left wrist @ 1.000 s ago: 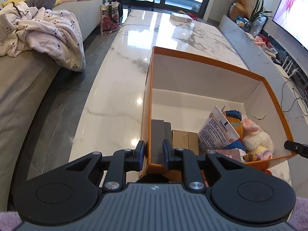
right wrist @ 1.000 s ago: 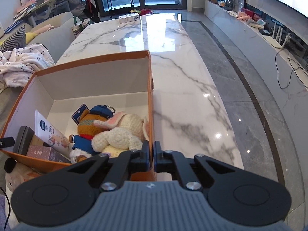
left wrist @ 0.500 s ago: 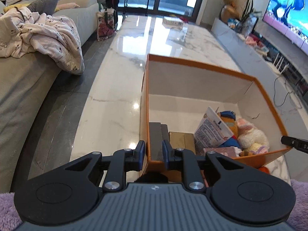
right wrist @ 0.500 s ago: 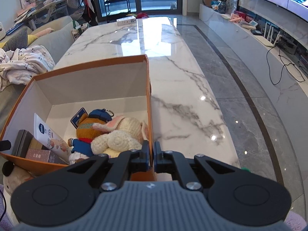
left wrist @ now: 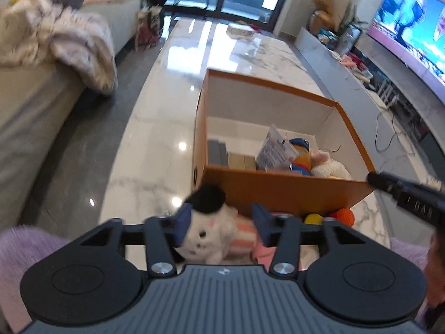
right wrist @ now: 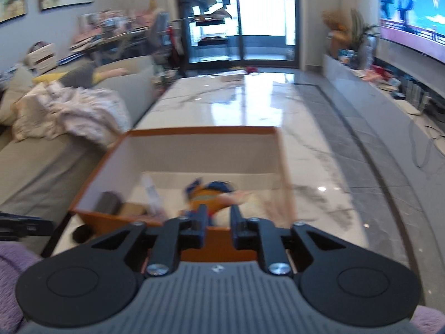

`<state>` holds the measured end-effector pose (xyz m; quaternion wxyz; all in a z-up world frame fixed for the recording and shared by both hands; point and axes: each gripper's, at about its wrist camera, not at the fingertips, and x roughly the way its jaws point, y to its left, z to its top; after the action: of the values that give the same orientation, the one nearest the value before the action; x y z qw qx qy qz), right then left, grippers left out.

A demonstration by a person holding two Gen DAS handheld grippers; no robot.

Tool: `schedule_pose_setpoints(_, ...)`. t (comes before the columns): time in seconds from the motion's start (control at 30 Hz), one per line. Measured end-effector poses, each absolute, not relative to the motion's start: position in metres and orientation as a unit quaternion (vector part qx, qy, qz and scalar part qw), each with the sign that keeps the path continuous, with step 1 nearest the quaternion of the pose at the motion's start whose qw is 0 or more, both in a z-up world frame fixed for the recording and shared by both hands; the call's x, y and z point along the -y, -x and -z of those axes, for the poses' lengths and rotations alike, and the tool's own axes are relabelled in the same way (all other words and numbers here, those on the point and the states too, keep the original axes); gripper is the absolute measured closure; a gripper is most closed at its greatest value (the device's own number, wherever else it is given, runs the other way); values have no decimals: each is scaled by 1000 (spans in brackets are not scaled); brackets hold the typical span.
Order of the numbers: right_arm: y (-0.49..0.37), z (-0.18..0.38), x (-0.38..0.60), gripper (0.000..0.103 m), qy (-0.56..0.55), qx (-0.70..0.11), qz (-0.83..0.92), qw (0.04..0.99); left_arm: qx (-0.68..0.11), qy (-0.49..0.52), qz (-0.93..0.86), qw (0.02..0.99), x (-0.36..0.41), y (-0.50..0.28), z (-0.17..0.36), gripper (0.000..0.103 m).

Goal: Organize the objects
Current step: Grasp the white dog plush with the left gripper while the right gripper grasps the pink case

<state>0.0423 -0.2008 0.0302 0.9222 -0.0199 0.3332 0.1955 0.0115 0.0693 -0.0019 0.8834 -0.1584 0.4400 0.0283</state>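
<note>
With both our left gripper [left wrist: 221,226] and right gripper [right wrist: 216,226] opening on nothing, we judge the job partly done: the orange cardboard box [left wrist: 281,192] on the white marble table [left wrist: 155,150] holds several toys, while a white plush toy [left wrist: 205,231] and small balls [left wrist: 343,216] wait outside it.

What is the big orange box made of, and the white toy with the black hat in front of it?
The orange box with white insides looks like matte cardboard: thin, stiff, flat walls. The white toy with the black hat seems to be soft plush fabric: fuzzy, rounded edges.
</note>
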Motion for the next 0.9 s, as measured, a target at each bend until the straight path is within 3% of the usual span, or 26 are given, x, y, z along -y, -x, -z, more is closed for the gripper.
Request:
schedule_pose_setpoints(0.43, -25, 25, 148, 73, 46, -376, -249, 891, -465, 349, -50, 812, -90, -11, 67, 43)
schedule_pose_setpoints(0.63, -33, 51, 119, 90, 61, -393, -277, 875, -463, 394, -74, 790, -96, -5, 87, 43)
schedule_pose_setpoints(0.77, -42, 66, 105, 90, 74, -398, -270, 873, -437, 466, -79, 765, -111, -1, 96, 34)
schedule_pose_setpoints(0.9, -42, 73, 99, 94, 76, -408, -287, 863, -441, 463, -92, 763, -113, -6, 100, 32)
